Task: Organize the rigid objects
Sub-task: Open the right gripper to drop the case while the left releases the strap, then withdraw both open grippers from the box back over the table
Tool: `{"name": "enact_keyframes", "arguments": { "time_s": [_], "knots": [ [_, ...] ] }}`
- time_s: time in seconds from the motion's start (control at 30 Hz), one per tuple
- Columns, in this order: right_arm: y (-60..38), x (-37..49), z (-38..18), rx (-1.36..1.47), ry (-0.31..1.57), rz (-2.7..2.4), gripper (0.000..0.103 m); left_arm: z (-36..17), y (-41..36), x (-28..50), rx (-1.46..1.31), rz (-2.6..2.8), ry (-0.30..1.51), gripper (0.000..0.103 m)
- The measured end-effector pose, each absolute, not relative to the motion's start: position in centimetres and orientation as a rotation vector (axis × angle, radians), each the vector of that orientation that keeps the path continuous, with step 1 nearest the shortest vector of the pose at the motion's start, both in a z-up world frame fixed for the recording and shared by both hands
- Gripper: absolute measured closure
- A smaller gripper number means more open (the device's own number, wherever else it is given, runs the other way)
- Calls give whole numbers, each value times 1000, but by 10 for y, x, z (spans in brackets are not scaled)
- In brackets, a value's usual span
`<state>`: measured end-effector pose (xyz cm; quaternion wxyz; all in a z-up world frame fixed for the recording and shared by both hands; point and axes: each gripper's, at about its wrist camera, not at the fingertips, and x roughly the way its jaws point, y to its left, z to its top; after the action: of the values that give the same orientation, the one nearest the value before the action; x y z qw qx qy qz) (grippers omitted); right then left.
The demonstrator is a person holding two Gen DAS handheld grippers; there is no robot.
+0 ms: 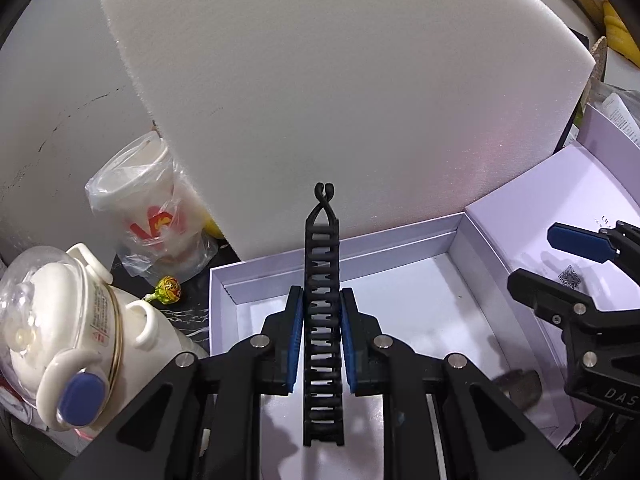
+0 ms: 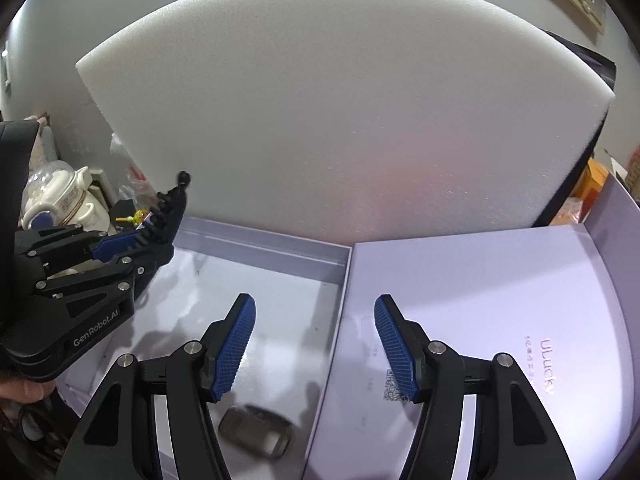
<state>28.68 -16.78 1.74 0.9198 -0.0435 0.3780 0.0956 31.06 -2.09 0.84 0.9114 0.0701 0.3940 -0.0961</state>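
My left gripper (image 1: 322, 292) is shut on a long black toothed hair clip (image 1: 323, 320), which points forward over the open lavender box (image 1: 400, 236). The right wrist view shows that same clip (image 2: 172, 204) sticking up from the left gripper (image 2: 132, 240) at the box's left edge. My right gripper (image 2: 314, 300) stands open with nothing between its blue pads (image 2: 234, 344), above the seam between the box and its lid (image 2: 480, 280). A flat dark grey object (image 2: 256, 432) lies on the box floor beneath it. At the right edge of the left wrist view, the right gripper (image 1: 540, 260) is also open.
A big white foam block (image 1: 340, 100) stands right behind the box. Left of the box are a white ceramic pot with a blue knob (image 1: 72, 340), a paper cup in a plastic bag (image 1: 148, 208) and a wrapped lollipop (image 1: 170, 290). A person's hand (image 2: 20, 392) holds the left gripper.
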Motion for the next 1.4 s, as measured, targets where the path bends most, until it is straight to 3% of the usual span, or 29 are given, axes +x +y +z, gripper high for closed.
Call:
{"name": "enact_keyframes", "arguments": {
  "time_s": [0.73, 1.4],
  "knots": [
    [-186, 255, 50, -106, 731, 180, 39, 32, -21, 289, 146, -156, 779, 86],
    [-188, 166, 100, -105, 604, 210, 36, 101, -24, 196, 168, -148, 647, 86]
  ]
}}
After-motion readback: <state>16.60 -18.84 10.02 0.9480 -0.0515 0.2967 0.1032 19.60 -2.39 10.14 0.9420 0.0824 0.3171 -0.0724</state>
